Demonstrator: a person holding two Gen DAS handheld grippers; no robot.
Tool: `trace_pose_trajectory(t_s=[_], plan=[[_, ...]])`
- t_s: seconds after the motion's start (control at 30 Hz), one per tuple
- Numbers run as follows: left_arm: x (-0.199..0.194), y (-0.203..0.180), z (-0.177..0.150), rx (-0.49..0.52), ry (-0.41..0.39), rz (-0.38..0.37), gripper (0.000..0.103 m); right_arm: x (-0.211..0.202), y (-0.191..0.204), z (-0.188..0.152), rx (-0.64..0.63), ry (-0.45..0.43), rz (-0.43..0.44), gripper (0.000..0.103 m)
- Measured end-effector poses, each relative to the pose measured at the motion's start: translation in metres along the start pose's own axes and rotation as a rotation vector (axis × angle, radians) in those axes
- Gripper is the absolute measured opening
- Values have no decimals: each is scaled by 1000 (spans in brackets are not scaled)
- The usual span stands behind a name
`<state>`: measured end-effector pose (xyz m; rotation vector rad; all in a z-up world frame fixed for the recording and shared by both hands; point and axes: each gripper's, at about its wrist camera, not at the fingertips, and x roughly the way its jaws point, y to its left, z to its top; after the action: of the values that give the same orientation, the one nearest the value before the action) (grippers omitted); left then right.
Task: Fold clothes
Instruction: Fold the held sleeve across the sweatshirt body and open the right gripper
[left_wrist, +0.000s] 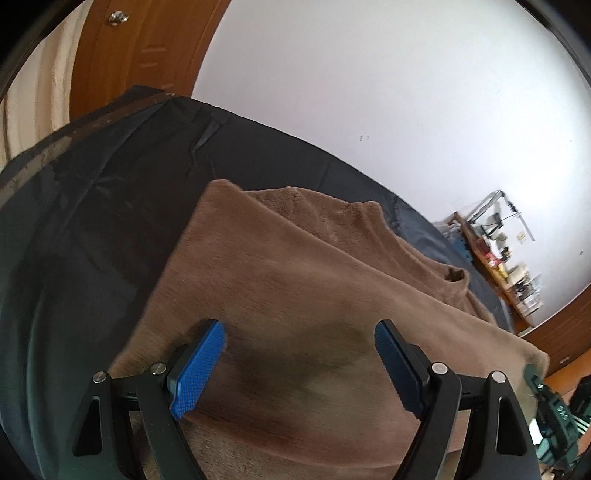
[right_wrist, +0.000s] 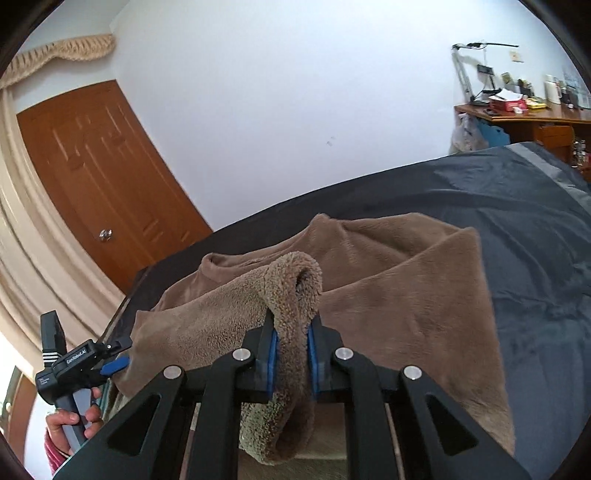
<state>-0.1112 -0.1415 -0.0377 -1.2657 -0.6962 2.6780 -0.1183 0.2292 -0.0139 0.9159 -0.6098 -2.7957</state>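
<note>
Two claws at brown fleece garment, one clamped

Right claw (right_wrist: 291, 354) is clamped on a rolled fold of the brown fleece garment (right_wrist: 388, 295), which lies ahead of it on the bed (right_wrist: 535, 221). Left claw (left_wrist: 299, 365) stands apart above the garment, pads (left_wrist: 199, 369) gripping nothing. A hand (right_wrist: 70, 424) holds the left claw's handle.

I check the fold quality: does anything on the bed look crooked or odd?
Yes. The brown fleece garment lies unevenly on the dark bedsheet: one flap folded over slantwise, and the right tool pinches a bunched, curled edge.
</note>
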Motion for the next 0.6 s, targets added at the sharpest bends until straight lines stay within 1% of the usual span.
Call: trace_pose_trajectory(t_s=[0.07, 0.17, 0.2, 0.23, 0.3, 0.33, 0.37, 0.43, 0.5, 0.57, 0.6], plan=[[2, 0, 0, 9, -1, 19, 85, 2, -3, 0, -1, 9, -3, 14], [3, -1, 0, 23, -4, 53, 85, 16, -6, -5, -15, 71, -24, 16], [3, 0, 0, 22, -5, 57, 85, 22, -6, -7, -23, 95, -35, 20], [2, 3, 1, 14, -7, 56, 85, 24, -6, -10, -47, 89, -70, 25], [0, 6, 2, -7, -11, 48, 85, 25, -3, -15, -109, 50, -160, 61], [-1, 7, 2, -17, -13, 40, 85, 23, -3, -16, -121, 33, -173, 69], [-3, 8, 3, -25, -16, 33, 85, 19, -2, -15, -126, 16, -174, 79], [-8, 6, 3, -20, -42, 34, 85, 9, 4, -13, -159, -32, -192, 81], [-18, -1, 1, 9, -96, 31, 85, 0, 14, -11, -200, -76, -199, 81], [-30, -10, -1, 52, -161, 25, 85, -4, 30, -10, -257, -80, -154, 81], [-36, -16, -3, 87, -193, 27, 85, -4, 39, -11, -292, -68, -130, 81]])
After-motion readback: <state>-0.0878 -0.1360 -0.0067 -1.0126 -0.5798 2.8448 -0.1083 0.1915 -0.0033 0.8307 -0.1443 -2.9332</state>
